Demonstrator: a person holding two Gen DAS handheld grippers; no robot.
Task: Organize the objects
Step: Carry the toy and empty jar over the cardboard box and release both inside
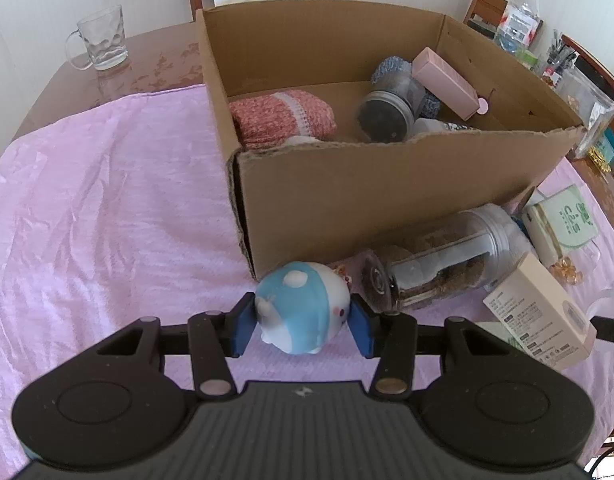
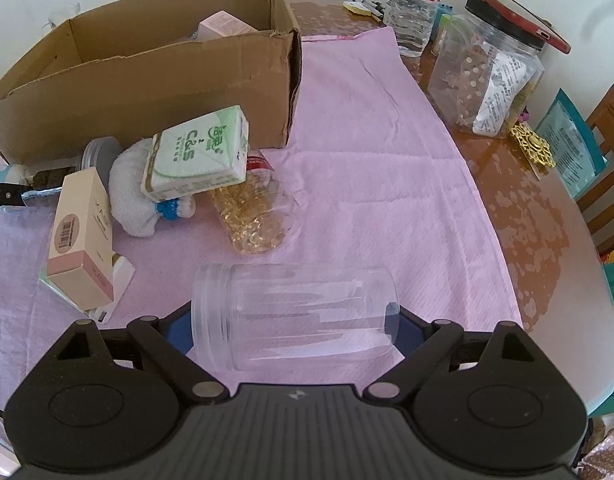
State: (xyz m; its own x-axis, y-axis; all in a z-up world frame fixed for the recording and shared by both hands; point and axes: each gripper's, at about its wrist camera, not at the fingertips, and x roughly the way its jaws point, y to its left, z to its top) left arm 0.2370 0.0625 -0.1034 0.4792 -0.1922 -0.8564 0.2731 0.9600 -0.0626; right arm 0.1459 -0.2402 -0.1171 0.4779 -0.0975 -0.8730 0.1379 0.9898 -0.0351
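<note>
My left gripper (image 1: 303,326) is shut on a blue and white plush toy (image 1: 301,310), just in front of the near wall of the open cardboard box (image 1: 387,184). The box holds a pink knitted sock (image 1: 281,118), a dark jar (image 1: 387,114) and a pink box (image 1: 447,82). My right gripper (image 2: 295,330) is shut on an empty clear plastic jar (image 2: 295,316) that lies sideways between the pads, over the pink cloth (image 2: 367,160). The cardboard box (image 2: 147,84) stands at the upper left in the right wrist view.
Near the box lie a jar of brown contents (image 1: 447,260), a tissue pack (image 2: 199,156), a pink and cream carton (image 2: 83,236), a white sock (image 2: 131,196) and a bag of amber beads (image 2: 255,216). A glass mug (image 1: 101,38), water bottle (image 2: 415,8) and large jar (image 2: 487,80) stand on the wooden table.
</note>
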